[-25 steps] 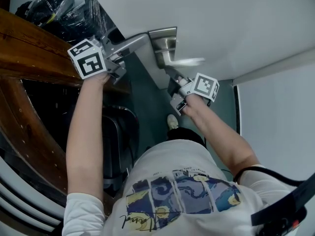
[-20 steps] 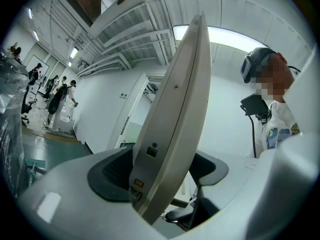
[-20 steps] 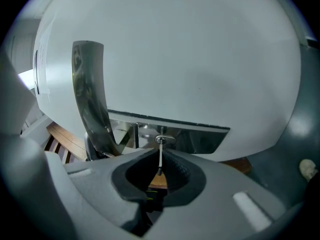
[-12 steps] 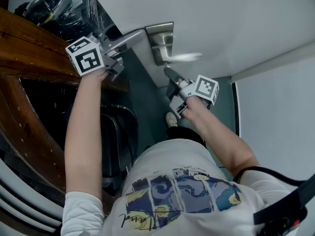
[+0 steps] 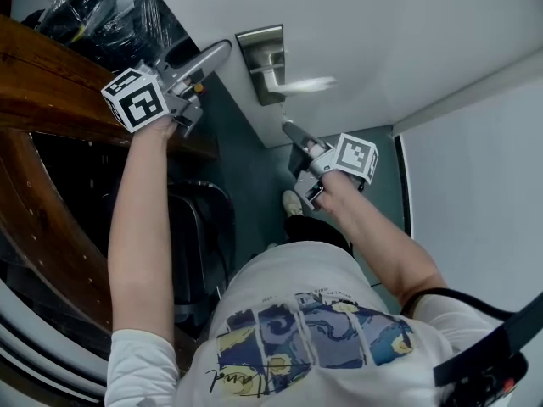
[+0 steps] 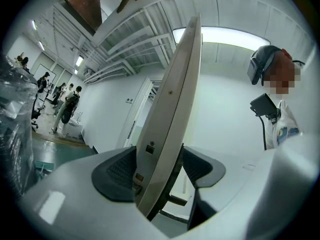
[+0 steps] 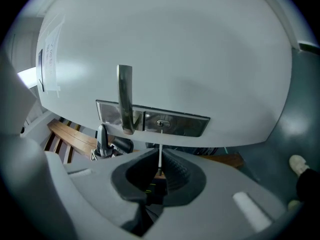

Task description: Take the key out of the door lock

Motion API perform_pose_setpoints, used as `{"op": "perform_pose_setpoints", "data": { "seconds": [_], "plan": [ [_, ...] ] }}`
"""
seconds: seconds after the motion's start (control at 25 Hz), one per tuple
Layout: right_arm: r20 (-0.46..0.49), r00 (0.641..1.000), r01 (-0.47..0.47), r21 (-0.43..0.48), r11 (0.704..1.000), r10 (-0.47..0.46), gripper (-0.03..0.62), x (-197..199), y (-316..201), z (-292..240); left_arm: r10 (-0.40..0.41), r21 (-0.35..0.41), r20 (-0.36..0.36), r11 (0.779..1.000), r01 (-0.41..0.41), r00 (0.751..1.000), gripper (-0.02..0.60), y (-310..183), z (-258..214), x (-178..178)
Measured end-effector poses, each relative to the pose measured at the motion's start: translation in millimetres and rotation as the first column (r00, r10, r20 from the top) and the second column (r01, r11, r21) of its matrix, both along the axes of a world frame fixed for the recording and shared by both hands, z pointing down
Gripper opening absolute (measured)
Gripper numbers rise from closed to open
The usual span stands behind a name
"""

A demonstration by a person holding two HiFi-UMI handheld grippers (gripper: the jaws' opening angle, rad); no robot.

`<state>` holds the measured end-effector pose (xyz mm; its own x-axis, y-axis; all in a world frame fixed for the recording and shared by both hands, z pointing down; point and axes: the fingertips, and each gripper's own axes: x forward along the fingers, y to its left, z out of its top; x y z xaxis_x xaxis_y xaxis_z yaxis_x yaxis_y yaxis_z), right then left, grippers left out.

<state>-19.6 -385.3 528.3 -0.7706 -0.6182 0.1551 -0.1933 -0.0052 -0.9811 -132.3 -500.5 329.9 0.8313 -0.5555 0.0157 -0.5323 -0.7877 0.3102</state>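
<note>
The white door (image 5: 382, 32) carries a steel lock plate (image 5: 261, 58) with a lever handle (image 5: 299, 84). My right gripper (image 5: 288, 128) sits just below the plate, shut on the thin key (image 7: 160, 156). The key stands upright between the pads, its tip reaching up to the keyhole (image 7: 161, 124); whether the tip is still inside I cannot tell. My left gripper (image 5: 212, 53) straddles the door's edge (image 6: 172, 99) left of the plate. Its jaws are closing, one either side of the edge, with a gap still showing on the right side.
A brown wooden structure (image 5: 51, 91) and plastic-wrapped dark items (image 5: 102, 7) lie to the left. The person's shoe (image 5: 293, 203) rests on the teal floor below the lock. A white panel (image 5: 475, 185) stands at the right. Several people (image 6: 65, 106) stand far off.
The lock plate and door edge have shifted up and left, and the left gripper went with them. The gap between the right gripper's tip and the plate has grown.
</note>
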Motion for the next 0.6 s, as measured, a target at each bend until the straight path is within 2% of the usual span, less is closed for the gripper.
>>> {"op": "perform_pose_setpoints", "data": {
  "seconds": [0.24, 0.44, 0.6],
  "plan": [
    [-0.058, 0.998, 0.032, 0.057, 0.998, -0.028, 0.025, 4, 23, -8, -0.065, 0.033, 0.066, 0.997, 0.063, 0.996, 0.295, 34, 0, -22],
    [-0.126, 0.991, 0.059, 0.118, 0.991, -0.044, 0.025, 13, 45, -17, -0.098, 0.015, 0.114, 0.995, 0.097, 0.989, 0.295, 81, 16, -34],
    [-0.171, 0.983, 0.110, 0.241, 0.964, -0.069, 0.025, 14, 52, -28, -0.182, 0.009, 0.153, 0.983, 0.183, 0.971, 0.284, 114, 27, -43]
  ]
}}
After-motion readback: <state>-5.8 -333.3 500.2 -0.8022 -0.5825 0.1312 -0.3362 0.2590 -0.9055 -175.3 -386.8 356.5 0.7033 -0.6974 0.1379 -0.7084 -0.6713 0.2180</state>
